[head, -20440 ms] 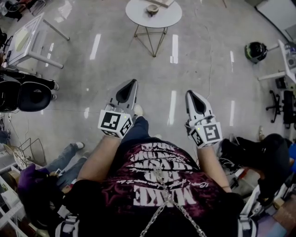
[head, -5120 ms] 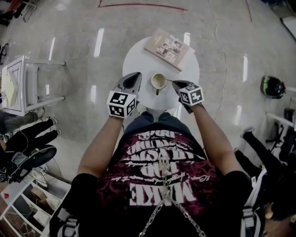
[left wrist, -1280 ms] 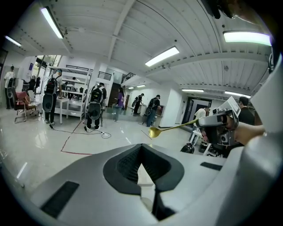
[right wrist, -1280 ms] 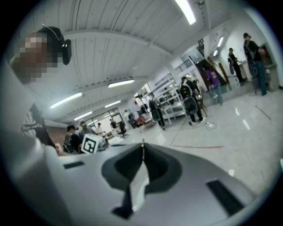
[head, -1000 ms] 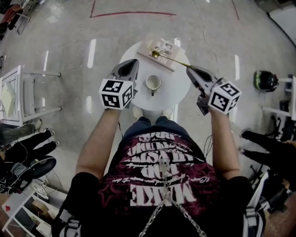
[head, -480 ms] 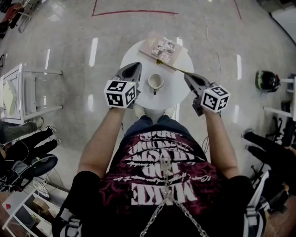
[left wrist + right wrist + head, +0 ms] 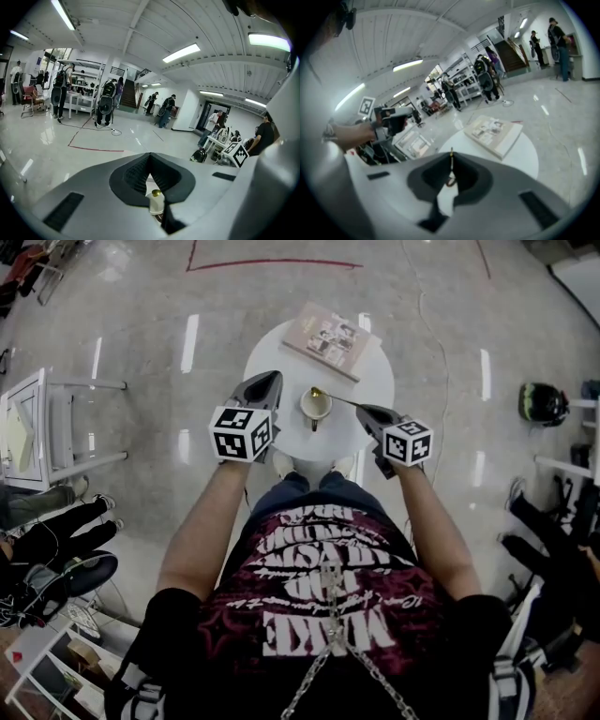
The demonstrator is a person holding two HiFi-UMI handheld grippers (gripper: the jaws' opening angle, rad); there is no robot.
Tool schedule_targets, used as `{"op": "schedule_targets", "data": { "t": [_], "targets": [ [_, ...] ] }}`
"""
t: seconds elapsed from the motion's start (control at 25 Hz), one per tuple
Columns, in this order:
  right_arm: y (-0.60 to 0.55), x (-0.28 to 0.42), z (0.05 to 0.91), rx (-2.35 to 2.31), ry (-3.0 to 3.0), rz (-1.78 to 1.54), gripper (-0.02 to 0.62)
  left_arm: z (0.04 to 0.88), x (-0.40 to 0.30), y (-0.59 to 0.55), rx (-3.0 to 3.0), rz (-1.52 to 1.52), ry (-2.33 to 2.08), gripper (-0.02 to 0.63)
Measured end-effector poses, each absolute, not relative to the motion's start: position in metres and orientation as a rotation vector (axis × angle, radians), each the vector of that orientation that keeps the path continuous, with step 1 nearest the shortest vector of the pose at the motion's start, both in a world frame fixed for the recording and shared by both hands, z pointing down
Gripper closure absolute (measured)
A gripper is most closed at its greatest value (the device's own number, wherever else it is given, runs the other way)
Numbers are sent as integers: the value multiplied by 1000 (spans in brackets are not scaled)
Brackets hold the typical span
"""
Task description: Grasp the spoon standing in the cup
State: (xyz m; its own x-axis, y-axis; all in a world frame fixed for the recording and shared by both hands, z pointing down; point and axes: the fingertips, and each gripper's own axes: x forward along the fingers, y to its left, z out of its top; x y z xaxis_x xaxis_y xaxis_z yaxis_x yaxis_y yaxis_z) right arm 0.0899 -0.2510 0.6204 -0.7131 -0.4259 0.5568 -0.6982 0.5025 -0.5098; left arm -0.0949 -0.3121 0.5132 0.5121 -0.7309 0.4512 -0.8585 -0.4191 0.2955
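Your right gripper (image 7: 364,412) pinches the spoon (image 7: 337,399) by its handle, bowl leftward at the cup's (image 7: 316,409) far rim. Earlier the bowl reached the book (image 7: 330,334).

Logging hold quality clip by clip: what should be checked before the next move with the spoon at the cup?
1. Grip on the spoon: ok. The right gripper has its jaws shut on the thin handle.
2. Spoon bowl's place: cannot tell. It sits at the far rim of the cup, either inside or just above it.
3. Cup upright on the table: ok.
4. Left gripper clear of the cup: ok. Its jaws are shut on nothing, and it is beside the cup and apart from it.
5. Book out of the way: ok. It lies at the table's far edge.
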Motion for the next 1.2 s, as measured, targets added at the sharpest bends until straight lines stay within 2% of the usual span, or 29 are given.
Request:
{"op": "schedule_targets", "data": {
  "t": [0.68,1.2],
  "targets": [
    [-243,82,707,916,-2148,1185,561,520,-103,-297,2249,390,-1306,581],
    [-241,73,719,905,-2119,1147,560,524,-108,-289,2240,402,-1307,581]
  ]
}}
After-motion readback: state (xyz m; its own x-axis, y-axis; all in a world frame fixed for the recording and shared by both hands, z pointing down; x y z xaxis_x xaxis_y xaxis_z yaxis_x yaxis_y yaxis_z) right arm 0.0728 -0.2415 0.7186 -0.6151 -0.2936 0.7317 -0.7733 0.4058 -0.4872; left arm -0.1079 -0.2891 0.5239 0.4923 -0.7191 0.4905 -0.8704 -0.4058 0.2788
